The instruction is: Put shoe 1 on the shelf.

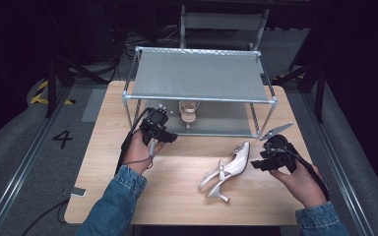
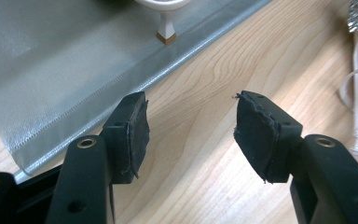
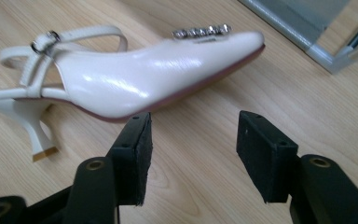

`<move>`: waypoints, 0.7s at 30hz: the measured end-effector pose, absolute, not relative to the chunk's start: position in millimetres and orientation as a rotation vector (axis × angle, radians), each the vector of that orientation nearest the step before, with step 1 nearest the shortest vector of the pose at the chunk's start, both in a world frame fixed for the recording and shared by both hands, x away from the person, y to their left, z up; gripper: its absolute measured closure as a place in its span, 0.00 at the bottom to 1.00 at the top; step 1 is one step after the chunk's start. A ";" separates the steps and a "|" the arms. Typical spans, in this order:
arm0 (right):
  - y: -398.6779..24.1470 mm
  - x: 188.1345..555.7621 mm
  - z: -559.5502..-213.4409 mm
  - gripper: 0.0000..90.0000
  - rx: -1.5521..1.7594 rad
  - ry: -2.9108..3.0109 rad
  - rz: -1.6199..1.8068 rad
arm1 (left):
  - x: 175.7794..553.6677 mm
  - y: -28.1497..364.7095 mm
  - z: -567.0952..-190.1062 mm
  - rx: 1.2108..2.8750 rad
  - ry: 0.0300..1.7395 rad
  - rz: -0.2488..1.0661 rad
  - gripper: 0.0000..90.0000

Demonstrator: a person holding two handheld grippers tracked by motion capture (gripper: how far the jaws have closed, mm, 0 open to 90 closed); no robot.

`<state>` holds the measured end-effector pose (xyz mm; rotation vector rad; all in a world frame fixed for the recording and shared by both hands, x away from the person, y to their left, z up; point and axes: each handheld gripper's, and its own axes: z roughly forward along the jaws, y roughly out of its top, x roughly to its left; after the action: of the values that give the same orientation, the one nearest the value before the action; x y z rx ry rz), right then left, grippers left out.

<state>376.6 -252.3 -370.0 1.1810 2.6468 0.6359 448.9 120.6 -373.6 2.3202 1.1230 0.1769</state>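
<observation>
High view: wooden table (image 1: 177, 196) with a two-tier metal shoe rack (image 1: 199, 73) at its far edge. One white heeled shoe (image 1: 189, 112) already stands on the rack's lower shelf, near that shelf's front edge. Second white slingback shoe (image 1: 229, 169) lies on its side on the table, right of centre, toe toward the rack's right front leg, heel toward the near edge. Left gripper (image 1: 158, 129) hangs at the rack's front left corner, nothing in it. Right gripper (image 1: 270, 157) sits just right of the lying shoe's toe, apart from it.

Left gripper view: jaws stand apart, released, bare wood between the pads (image 2: 137, 133). Grey shelf fabric (image 2: 74, 70) runs along the left, the shelved shoe's heel tip (image 2: 167, 32) at top.

Right gripper view: jaws parted, empty, pads (image 3: 137, 154) just short of the shoe's (image 3: 144, 79) side; no contact. Jewelled trim (image 3: 200, 31) on the toe, buckled strap (image 3: 51, 44) at the back.

Handling guess: light, stiff sole, glossy upper likely slippery; strap floppy, thin heel poor to pinch, trim may snag. Best hold looks like across the firm mid-body, sole edge to upper.
</observation>
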 end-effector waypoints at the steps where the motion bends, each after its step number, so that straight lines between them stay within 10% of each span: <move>1: -248.3 377.7 -368.3 0.51 1.177 2.655 0.629 | 448.5 121.6 -372.2 2.325 1.130 0.176 0.48; 21: -184.0 398.0 -364.7 0.51 1.071 2.788 0.608 | 448.8 139.8 -358.2 2.294 1.143 0.169 0.49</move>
<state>398.0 -184.0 -364.7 1.0713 2.7878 0.6075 448.8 139.8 -358.2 2.2943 1.1430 0.1688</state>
